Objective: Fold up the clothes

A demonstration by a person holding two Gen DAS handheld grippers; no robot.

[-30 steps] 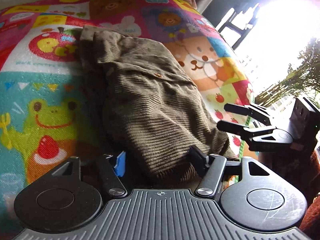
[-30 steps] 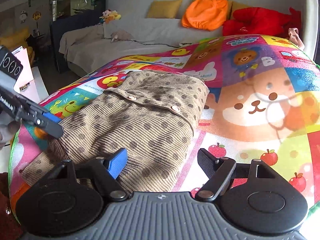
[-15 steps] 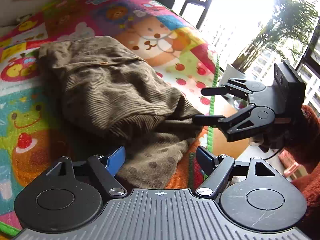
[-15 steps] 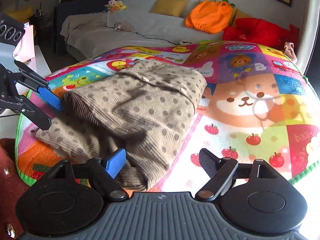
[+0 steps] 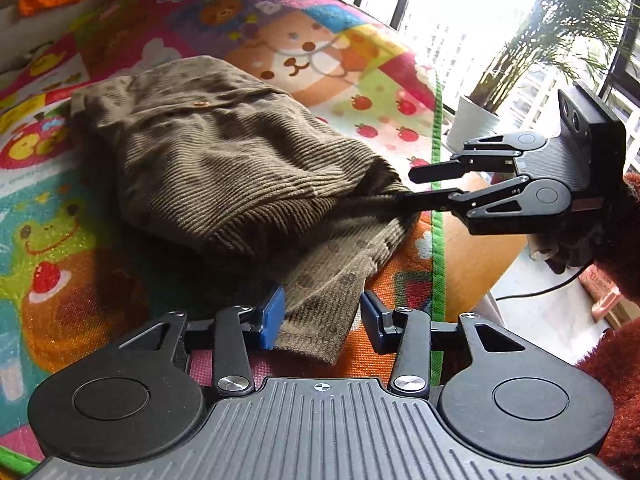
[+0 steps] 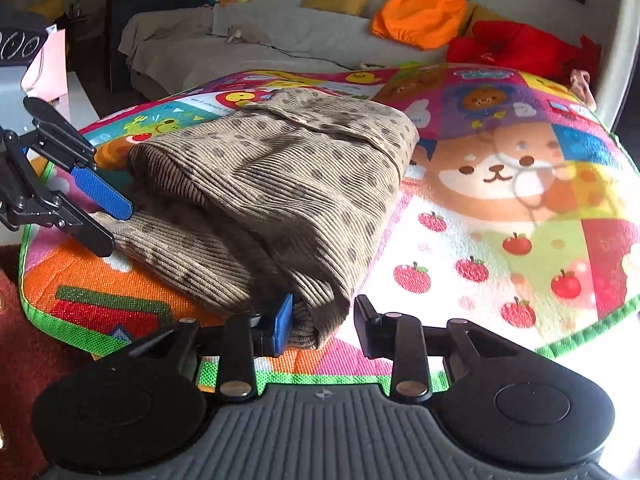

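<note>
A brown dotted corduroy garment [image 5: 224,168] lies folded on a colourful cartoon play mat [image 5: 304,44]; it also shows in the right wrist view [image 6: 288,184]. Its lower layer sticks out toward the mat's near edge. My left gripper [image 5: 322,320] is open, its jaws either side of that lower hem. My right gripper [image 6: 322,320] is open, its jaws either side of the garment's near corner at the fold. In the left wrist view the right gripper [image 5: 416,188] reaches to the fold from the right. In the right wrist view the left gripper [image 6: 108,224] is at the far left.
The mat's green border [image 6: 360,380] runs just in front of my right gripper. A grey sofa [image 6: 280,44] with an orange cushion [image 6: 420,20] and a red cloth [image 6: 516,48] stands behind. A potted plant [image 5: 476,124] and a bright window are at the right.
Both grippers have pulled back toward the mat's near edge and their jaws have narrowed around the garment's near edges. The top layer now lies folded over, with the lower hem sticking out.
</note>
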